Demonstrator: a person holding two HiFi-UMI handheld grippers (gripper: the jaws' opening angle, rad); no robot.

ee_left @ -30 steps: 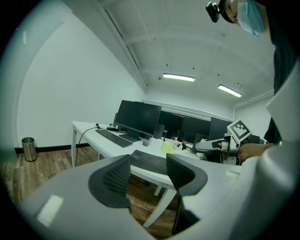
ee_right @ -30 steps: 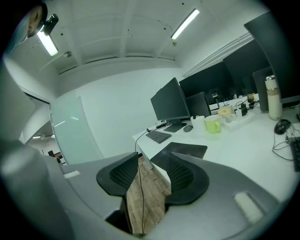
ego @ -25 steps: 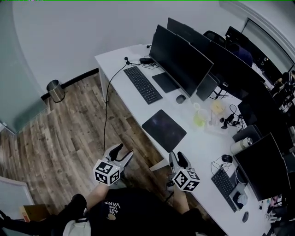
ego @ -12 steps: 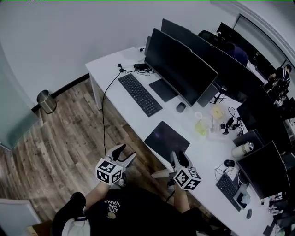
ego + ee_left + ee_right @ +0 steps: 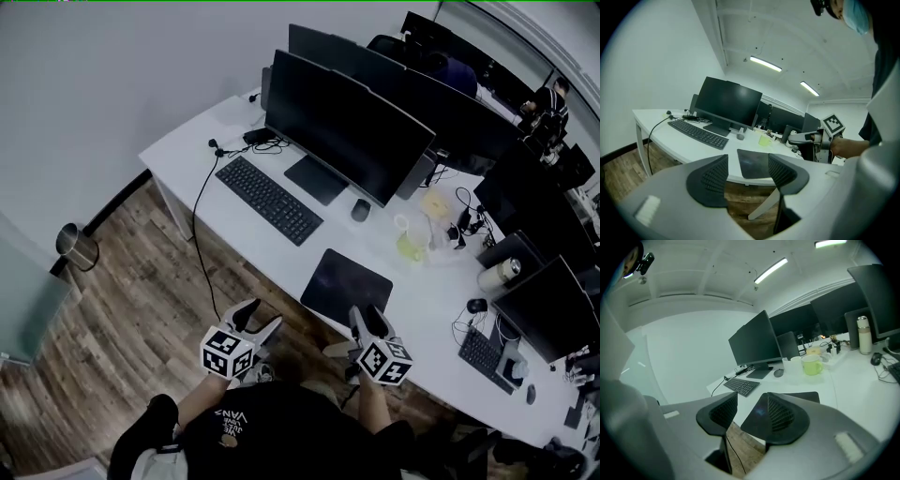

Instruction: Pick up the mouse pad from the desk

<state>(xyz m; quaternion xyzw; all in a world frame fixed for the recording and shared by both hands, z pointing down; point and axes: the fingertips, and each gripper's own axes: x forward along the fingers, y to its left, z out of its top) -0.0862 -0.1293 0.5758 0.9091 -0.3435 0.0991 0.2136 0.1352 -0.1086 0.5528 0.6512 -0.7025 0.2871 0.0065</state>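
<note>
The dark mouse pad [image 5: 345, 283] lies flat near the front edge of the white desk [image 5: 187, 150]. Both grippers hang in the air just short of that edge, pointing at the pad. My left gripper [image 5: 258, 317] is left of the pad, over the wooden floor; its jaws are opening, with nothing between them. My right gripper [image 5: 367, 317] is open and empty by the pad's near corner. In the left gripper view the mouse pad [image 5: 752, 164] shows beyond the left gripper [image 5: 747, 165]. In the right gripper view the mouse pad [image 5: 805, 397] lies just ahead of the right gripper [image 5: 751, 412].
A black keyboard [image 5: 269, 199], a large monitor [image 5: 347, 127], a mouse [image 5: 361, 210] and a green mug [image 5: 408, 246] stand behind the pad. A flask [image 5: 497, 275] and cables lie to the right. A cable hangs off the desk's left front. A metal bin [image 5: 77, 246] stands on the floor.
Both grippers have moved toward the desk's front edge and the mouse pad. The left jaws stand a little wider. The desk sits more central in the head view.
</note>
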